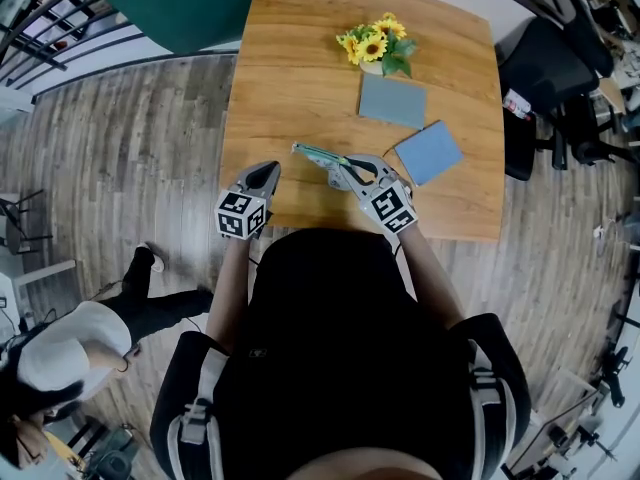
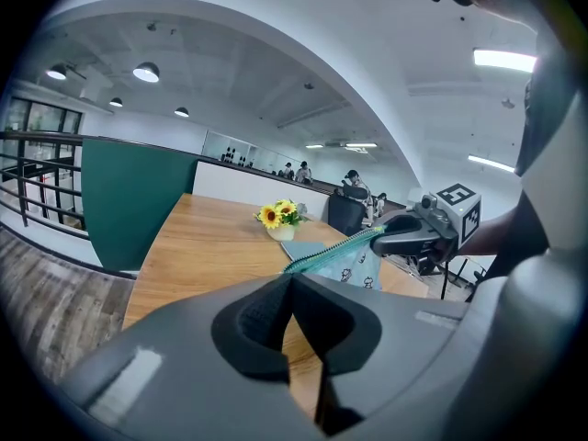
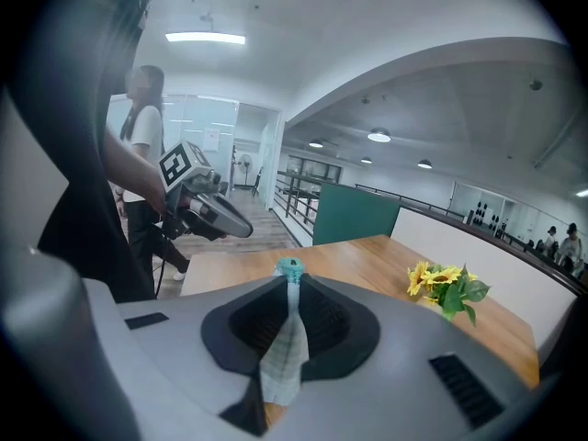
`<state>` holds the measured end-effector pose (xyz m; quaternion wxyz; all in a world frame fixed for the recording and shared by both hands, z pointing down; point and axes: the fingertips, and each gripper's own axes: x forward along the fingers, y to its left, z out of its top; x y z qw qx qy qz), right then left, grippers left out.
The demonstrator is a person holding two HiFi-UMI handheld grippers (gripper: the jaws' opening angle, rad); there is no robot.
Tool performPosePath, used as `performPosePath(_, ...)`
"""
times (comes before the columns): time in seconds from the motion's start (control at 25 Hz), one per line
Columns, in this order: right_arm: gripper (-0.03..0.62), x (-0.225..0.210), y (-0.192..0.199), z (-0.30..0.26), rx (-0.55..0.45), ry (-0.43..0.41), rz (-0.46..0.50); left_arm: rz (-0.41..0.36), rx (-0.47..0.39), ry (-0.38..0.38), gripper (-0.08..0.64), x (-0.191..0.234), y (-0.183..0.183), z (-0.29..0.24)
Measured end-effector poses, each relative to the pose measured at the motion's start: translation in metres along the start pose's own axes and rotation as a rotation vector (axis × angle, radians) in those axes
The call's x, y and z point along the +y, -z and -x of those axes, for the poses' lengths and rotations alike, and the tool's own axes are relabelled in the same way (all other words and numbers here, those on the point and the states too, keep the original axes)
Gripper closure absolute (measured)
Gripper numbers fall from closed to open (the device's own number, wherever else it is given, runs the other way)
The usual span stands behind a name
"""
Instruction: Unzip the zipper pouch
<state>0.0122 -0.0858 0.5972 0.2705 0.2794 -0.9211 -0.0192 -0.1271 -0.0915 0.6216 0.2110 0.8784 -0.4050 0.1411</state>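
Note:
The zipper pouch [image 1: 318, 155] is pale patterned cloth with a teal zipper, held up above the wooden table [image 1: 300, 78]. My right gripper [image 1: 343, 166] is shut on its right end. In the right gripper view the cloth [image 3: 287, 343] runs between the jaws of the right gripper [image 3: 292, 281], and the teal zipper end [image 3: 290, 266] sticks out past the tips. My left gripper [image 1: 266, 172] hangs to the left of the pouch, shut with nothing in it. In the left gripper view the left gripper [image 2: 292, 279] is closed, and the pouch [image 2: 333, 259] stretches toward the right gripper [image 2: 390, 239].
A pot of sunflowers [image 1: 377, 44] stands at the table's far side. Two grey-blue flat pouches [image 1: 392, 100] [image 1: 428, 152] lie behind the held one. A green partition [image 1: 185, 3] stands at the far left, black chairs [image 1: 545, 63] to the right. A person [image 1: 60, 353] crouches on the floor at lower left.

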Motion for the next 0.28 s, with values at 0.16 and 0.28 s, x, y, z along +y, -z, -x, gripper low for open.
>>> performPosePath(0.16,0.552,0.0009,-0.0013,0.002,0.002,0.001,0.001,0.002,0.005,0.004,0.561,-0.0014,0.0016,0.001)
performPosePath(0.28,0.552,0.0013,-0.0024,0.0035,-0.002,0.001,0.004,0.004,0.008,0.005,0.561,-0.0019,0.0023,0.0014)
